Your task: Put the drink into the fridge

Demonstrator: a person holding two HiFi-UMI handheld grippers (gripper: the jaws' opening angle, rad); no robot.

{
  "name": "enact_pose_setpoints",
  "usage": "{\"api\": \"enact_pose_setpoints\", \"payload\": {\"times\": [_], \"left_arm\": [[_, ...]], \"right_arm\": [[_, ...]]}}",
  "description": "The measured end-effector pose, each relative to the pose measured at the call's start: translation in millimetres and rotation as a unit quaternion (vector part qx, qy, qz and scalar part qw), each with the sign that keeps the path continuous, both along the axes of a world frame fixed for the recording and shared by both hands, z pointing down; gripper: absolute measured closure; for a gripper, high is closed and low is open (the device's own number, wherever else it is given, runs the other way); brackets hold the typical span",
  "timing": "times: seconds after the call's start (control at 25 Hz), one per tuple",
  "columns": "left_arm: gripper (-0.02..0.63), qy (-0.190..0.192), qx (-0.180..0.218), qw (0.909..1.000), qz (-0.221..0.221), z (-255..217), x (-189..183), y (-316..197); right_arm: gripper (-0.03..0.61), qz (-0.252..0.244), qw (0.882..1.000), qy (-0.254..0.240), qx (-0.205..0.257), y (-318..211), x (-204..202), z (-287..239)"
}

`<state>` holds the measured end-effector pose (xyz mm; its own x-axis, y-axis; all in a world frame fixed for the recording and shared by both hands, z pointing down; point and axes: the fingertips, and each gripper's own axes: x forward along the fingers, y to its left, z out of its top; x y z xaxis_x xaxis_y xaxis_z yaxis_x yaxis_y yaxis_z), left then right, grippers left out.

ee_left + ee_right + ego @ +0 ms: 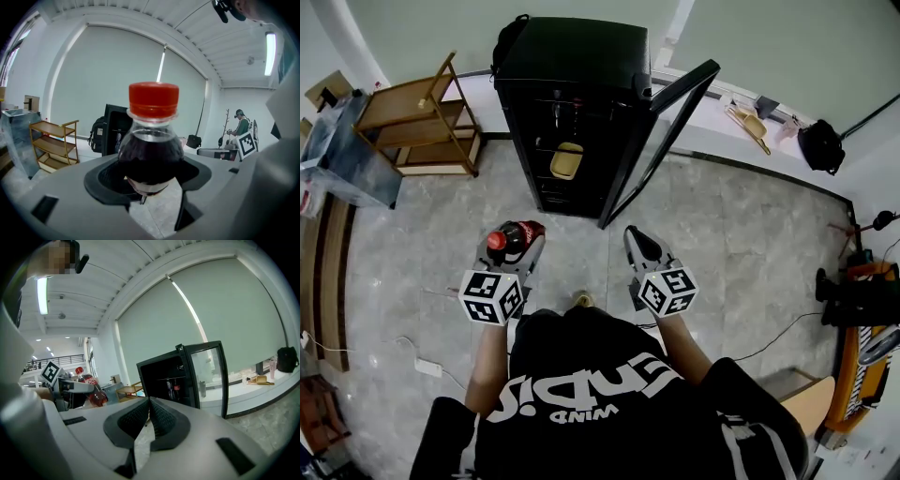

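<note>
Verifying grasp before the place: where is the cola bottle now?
Head view, left side: the cola bottle is clamped in the left gripper, held above the floor in front of the open fridge, not yet inside.

dark red-capped drink bottle (150, 154); black fridge (572, 66) standing open

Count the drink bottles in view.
1 for certain: the cola bottle clamped in the left hand-held gripper. Small shapes inside the fridge may be more, too dim to tell.

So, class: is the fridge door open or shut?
Open: the fridge door stands swung outward, and shelves show inside the fridge.
</note>
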<state>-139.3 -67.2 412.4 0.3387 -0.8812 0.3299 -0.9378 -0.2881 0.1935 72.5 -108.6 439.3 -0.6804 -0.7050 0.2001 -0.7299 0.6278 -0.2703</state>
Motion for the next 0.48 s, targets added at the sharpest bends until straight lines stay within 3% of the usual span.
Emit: {"api": "enact_pose_setpoints", "payload": {"times": [0.48], "left_arm": [[0.307,-0.010,-0.008,0.9998,0.018,0.2,-8.3,-39.6]], "right_arm": [[0.554,0.016,1.000,-0.011,-0.004,-30.8,-16.3,-0.1]]}}
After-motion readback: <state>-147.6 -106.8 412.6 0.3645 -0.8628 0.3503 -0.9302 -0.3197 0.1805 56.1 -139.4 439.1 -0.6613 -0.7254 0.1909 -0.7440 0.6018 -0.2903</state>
